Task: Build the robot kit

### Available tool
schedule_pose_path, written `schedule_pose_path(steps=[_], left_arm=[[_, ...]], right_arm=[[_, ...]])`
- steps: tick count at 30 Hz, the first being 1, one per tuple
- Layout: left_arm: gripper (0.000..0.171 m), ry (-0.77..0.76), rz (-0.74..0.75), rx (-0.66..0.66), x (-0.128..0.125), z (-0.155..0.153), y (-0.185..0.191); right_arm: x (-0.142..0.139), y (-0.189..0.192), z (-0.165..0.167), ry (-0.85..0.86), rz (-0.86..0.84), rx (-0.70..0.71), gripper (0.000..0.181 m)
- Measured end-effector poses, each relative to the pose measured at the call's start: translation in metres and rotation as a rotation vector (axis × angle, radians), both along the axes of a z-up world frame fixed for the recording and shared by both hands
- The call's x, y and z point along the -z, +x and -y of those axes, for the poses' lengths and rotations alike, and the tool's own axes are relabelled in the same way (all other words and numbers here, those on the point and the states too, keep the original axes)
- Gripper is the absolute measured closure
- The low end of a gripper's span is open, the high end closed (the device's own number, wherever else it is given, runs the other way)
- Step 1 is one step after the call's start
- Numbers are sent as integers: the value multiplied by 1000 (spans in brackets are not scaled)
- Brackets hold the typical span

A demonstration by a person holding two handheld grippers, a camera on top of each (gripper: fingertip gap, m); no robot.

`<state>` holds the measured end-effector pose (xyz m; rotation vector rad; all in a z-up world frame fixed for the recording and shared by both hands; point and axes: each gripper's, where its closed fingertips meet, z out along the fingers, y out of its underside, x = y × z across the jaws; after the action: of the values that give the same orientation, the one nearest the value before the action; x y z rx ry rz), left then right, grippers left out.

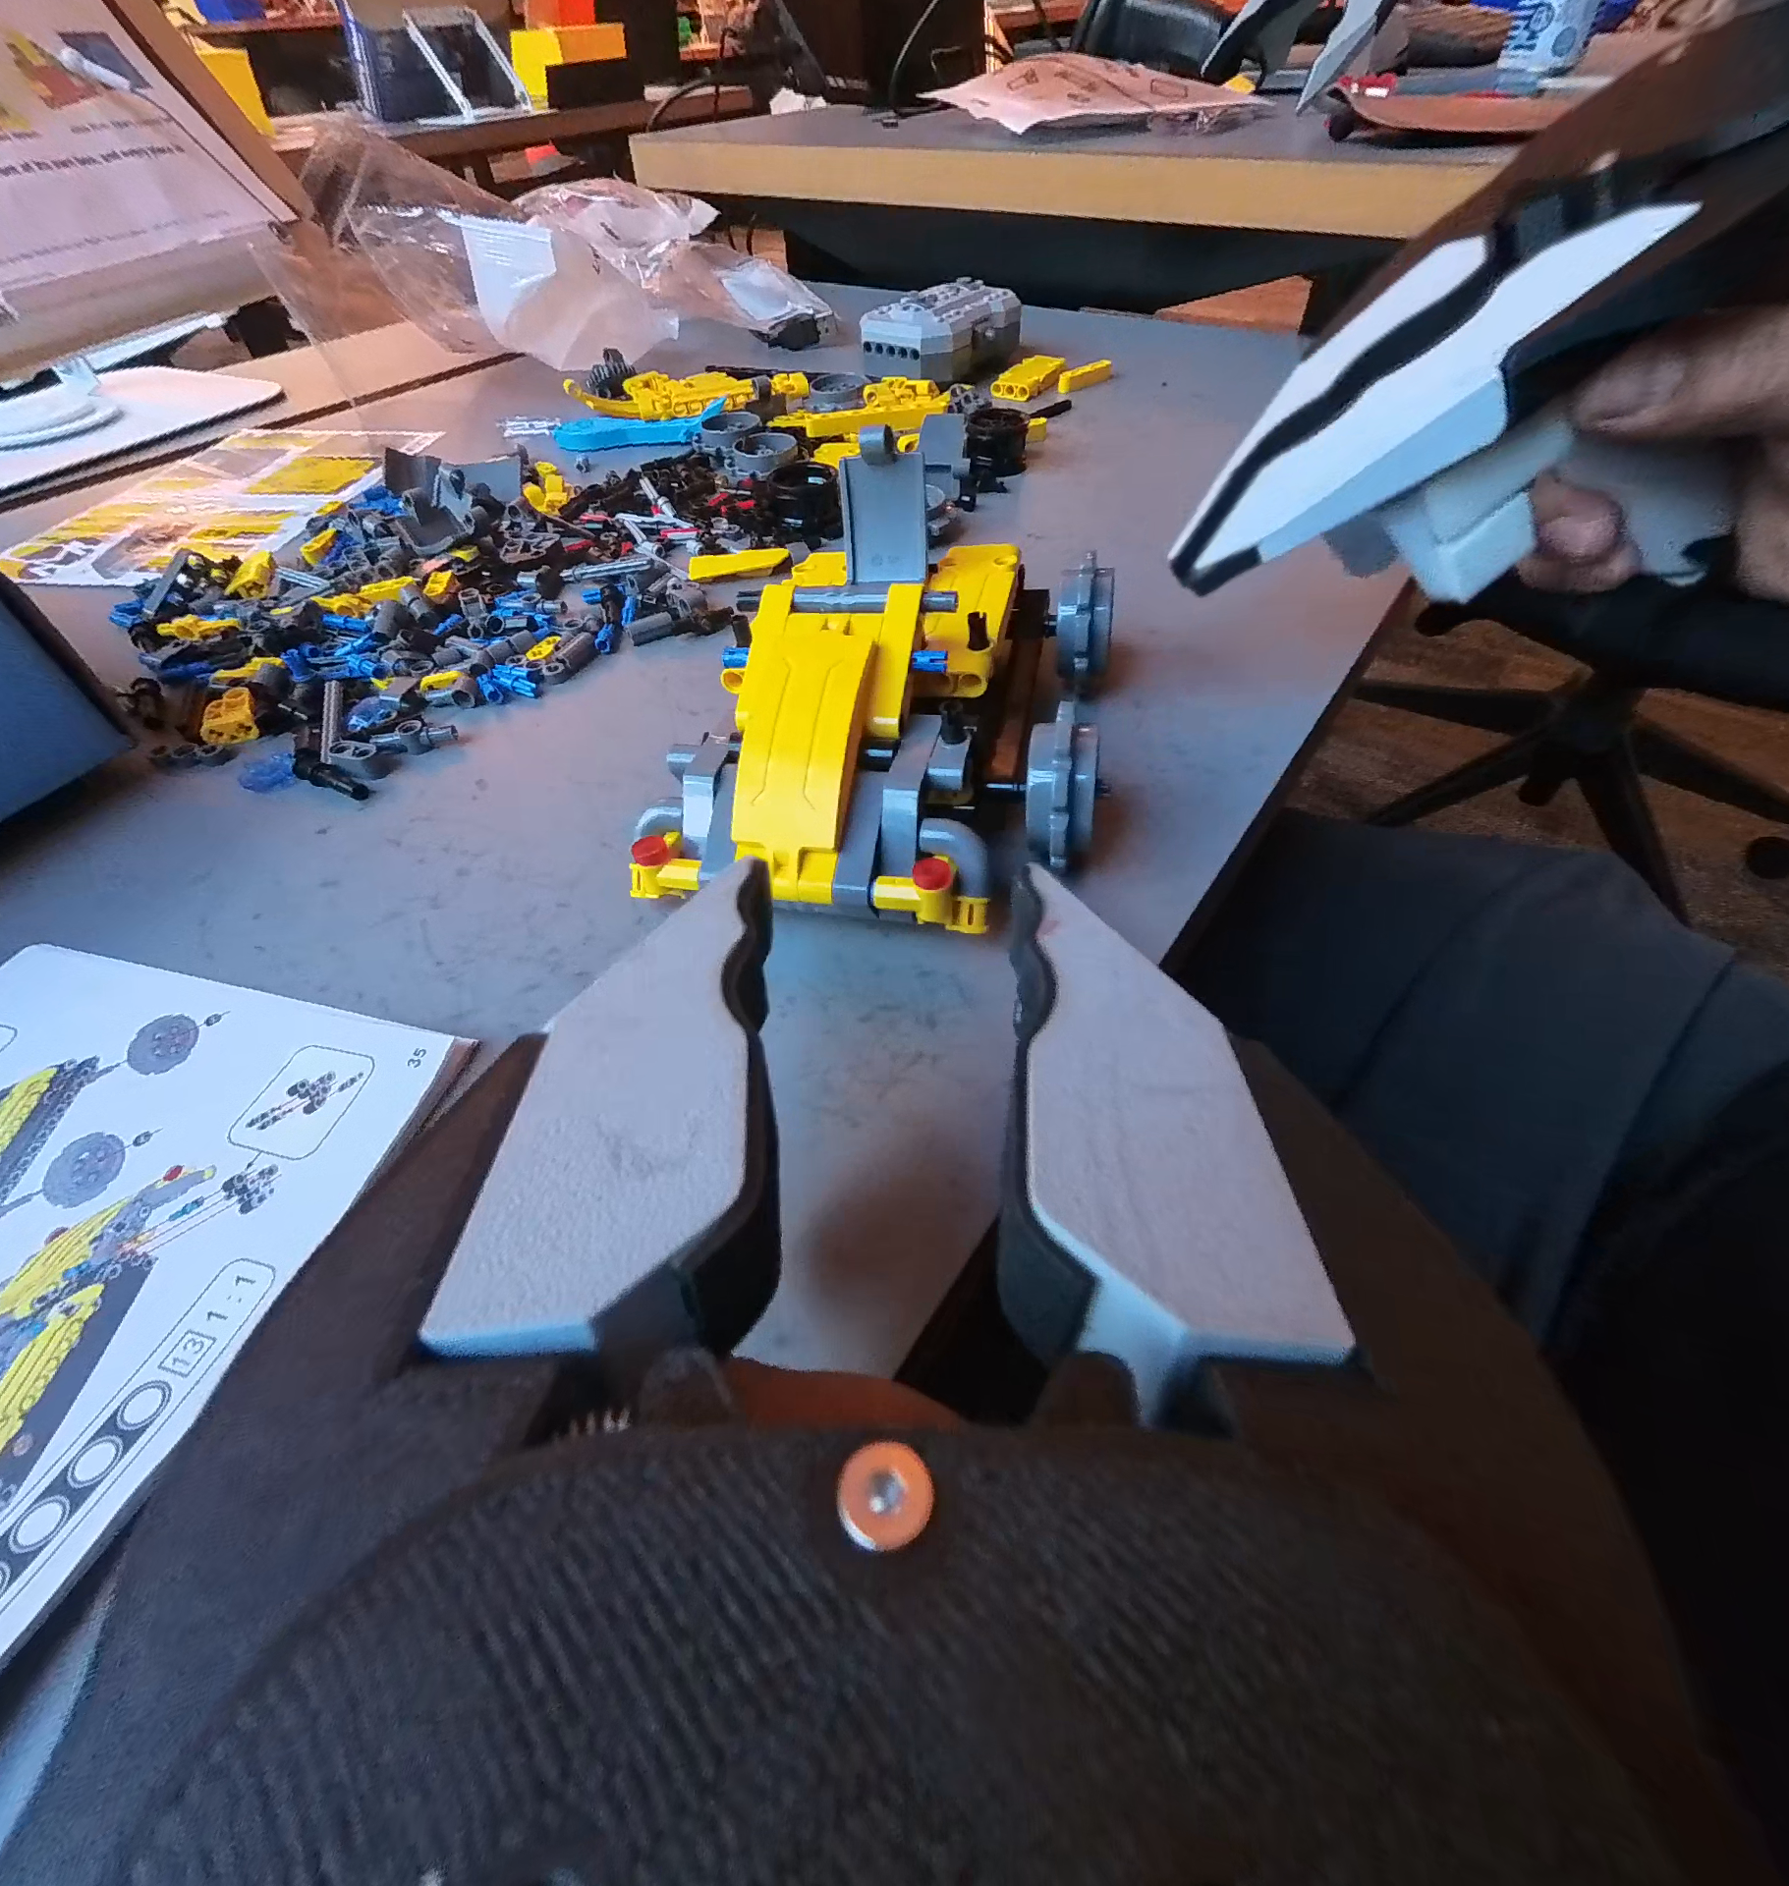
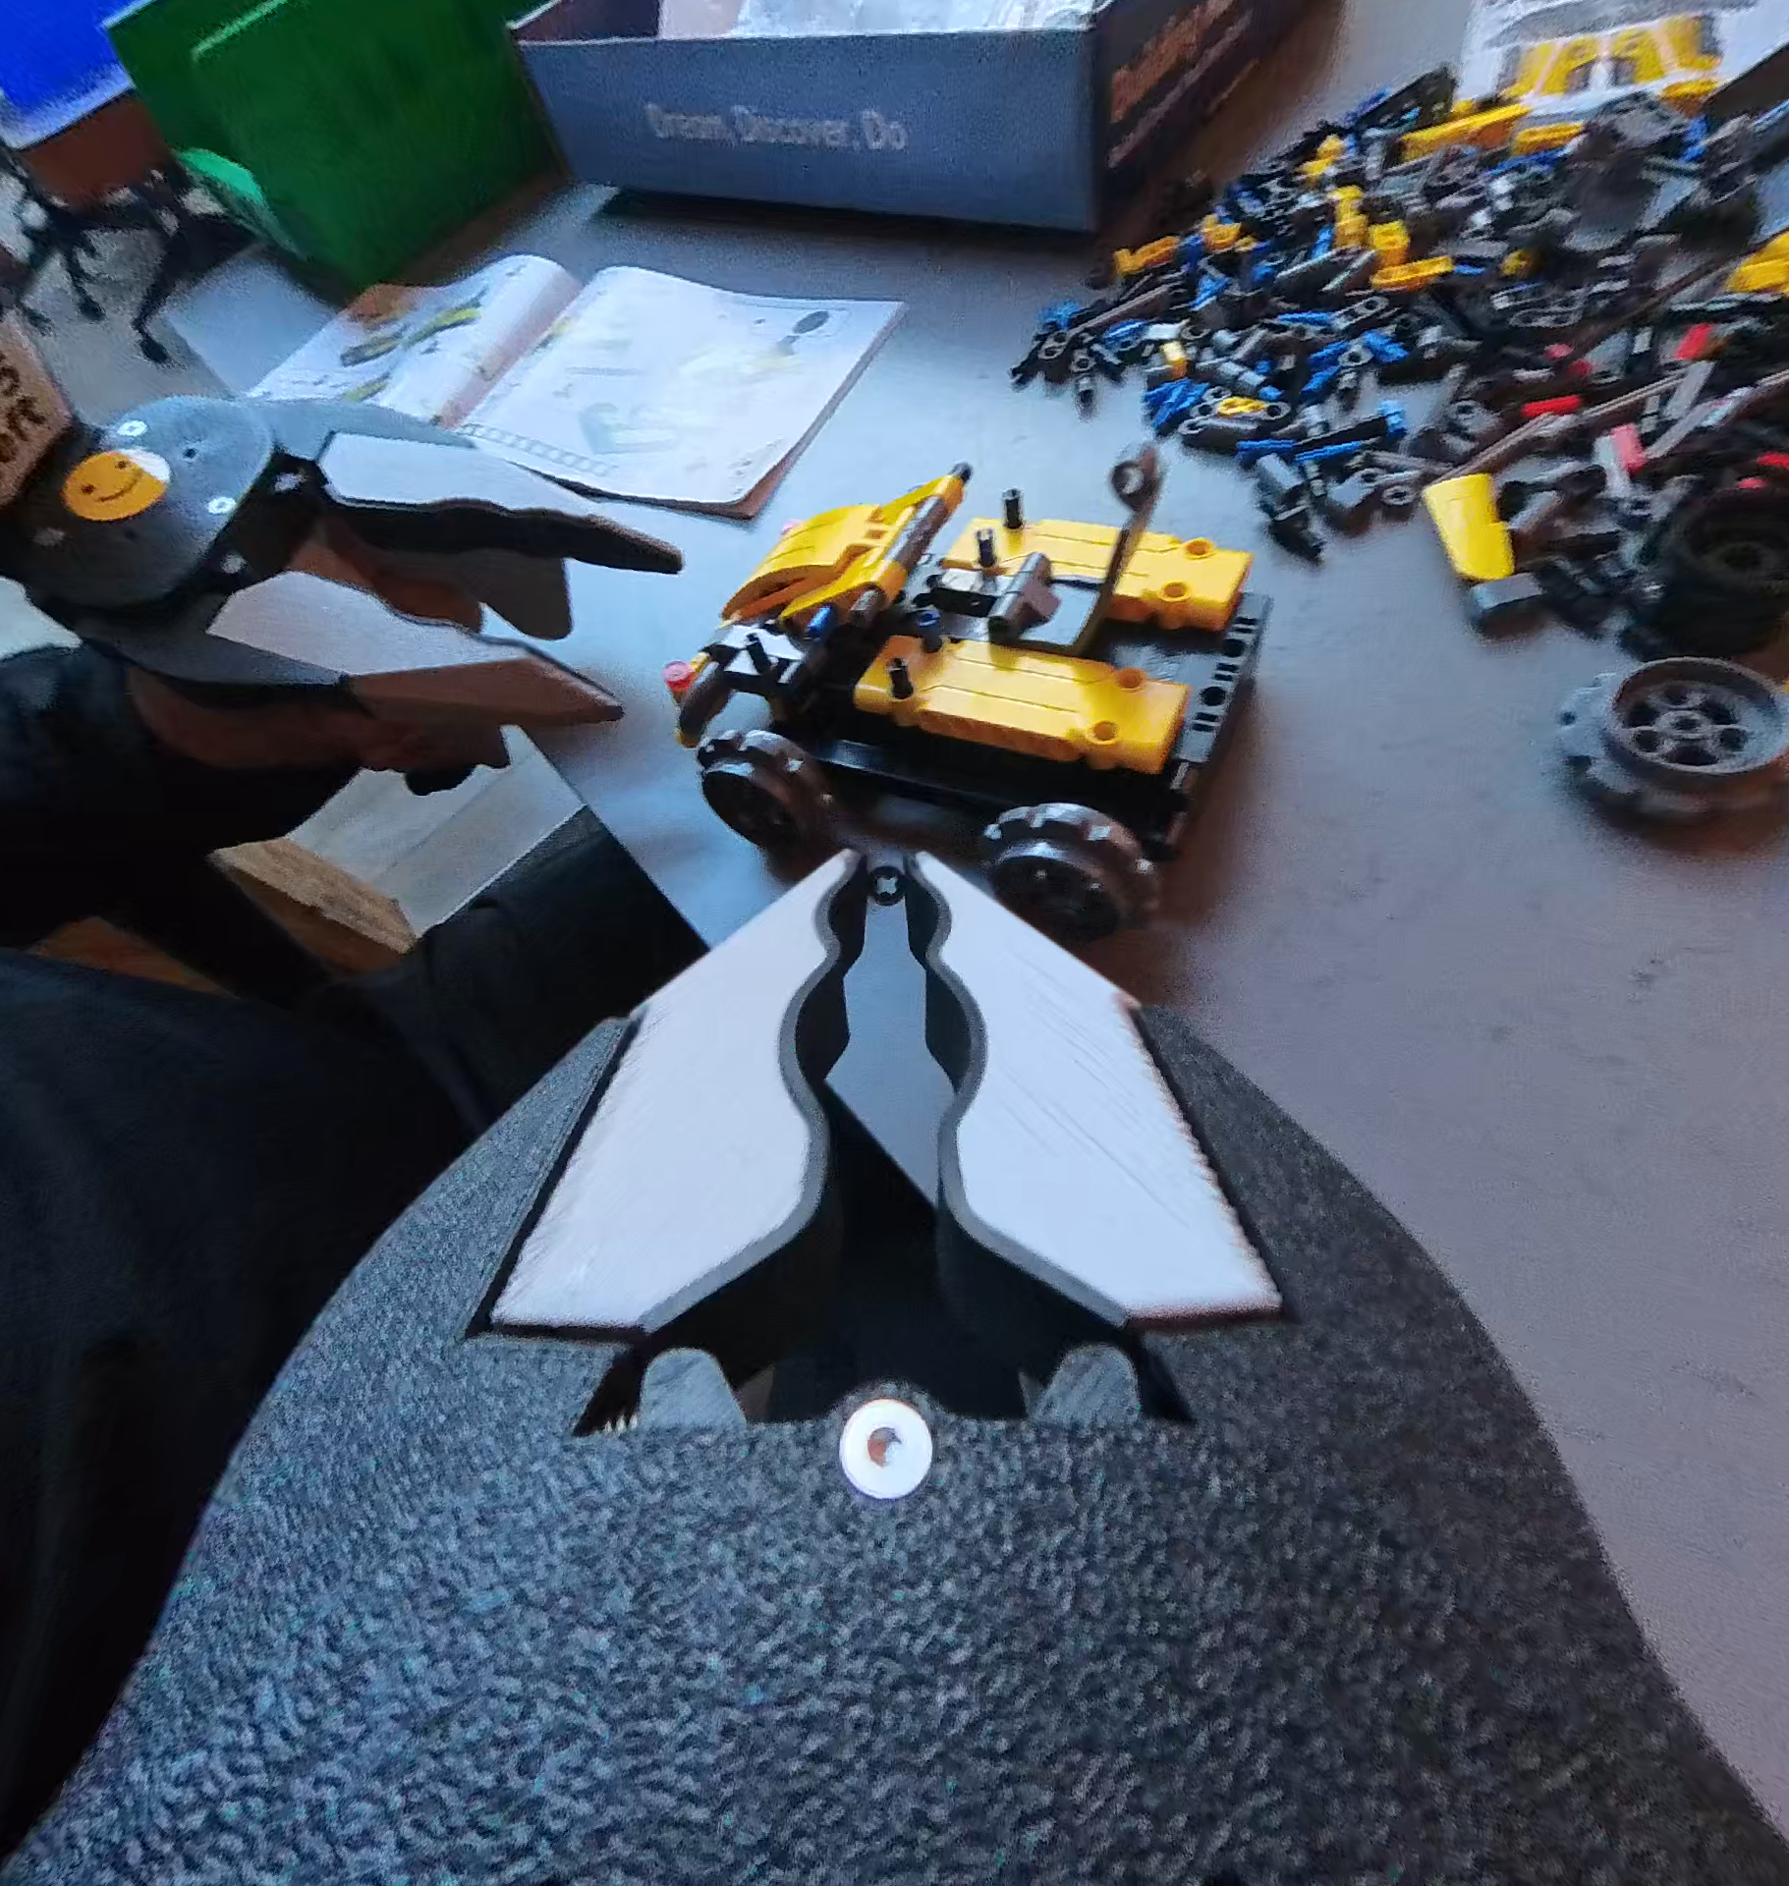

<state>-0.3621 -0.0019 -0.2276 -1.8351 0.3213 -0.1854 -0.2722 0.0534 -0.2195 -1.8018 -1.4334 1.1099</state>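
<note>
While the left gripper [image 1: 890, 919] hangs with fingers spread and empty at frame centre, just short of the yellow model [image 1: 859, 735] on the counter [image 1: 359, 878], the right gripper [image 2: 885, 883] pinches a small black pin [image 2: 884, 885], near the model's wheel [image 2: 1069, 878].

Toy vehicle [image 1: 870, 714] sits on the surface [image 1: 461, 898] just ahead of my left jaws; loose parts pile [image 1: 380, 633] to its left, booklet [image 1: 135, 1225] nearer me, box [image 2: 818, 112] beyond.
</note>
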Motion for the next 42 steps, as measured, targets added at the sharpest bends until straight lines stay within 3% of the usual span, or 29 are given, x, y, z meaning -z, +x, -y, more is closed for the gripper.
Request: schedule_pose_path(steps=[6, 14, 20, 24, 26, 30, 36, 42], left_arm=[[137, 11, -8, 12, 0, 1, 2], [151, 41, -19, 28, -6, 2, 6], [149, 77, -46, 140, -9, 6, 33], [150, 108, 7, 263, -14, 16, 58], [159, 108, 39, 346, -14, 24, 72], [158, 112, 104, 406, -19, 29, 80], [153, 153, -75, 308, -12, 20, 66], [157, 230, -155, 196, -22, 13, 49]], right_arm=[[11, -1, 12, -27, -2, -21, 174], [4, -1, 25, -43, -48, -71, 174], [-7, -5, 36, -38, -99, -114, 174], [-19, -9, 60, -63, -204, -240, 173], [-21, -9, 75, -66, -228, -316, 173], [-22, -11, 88, 25, -232, -382, 174], [-27, -22, 79, -5, -248, -317, 174], [-36, -27, 75, -280, -372, -235, 174]])
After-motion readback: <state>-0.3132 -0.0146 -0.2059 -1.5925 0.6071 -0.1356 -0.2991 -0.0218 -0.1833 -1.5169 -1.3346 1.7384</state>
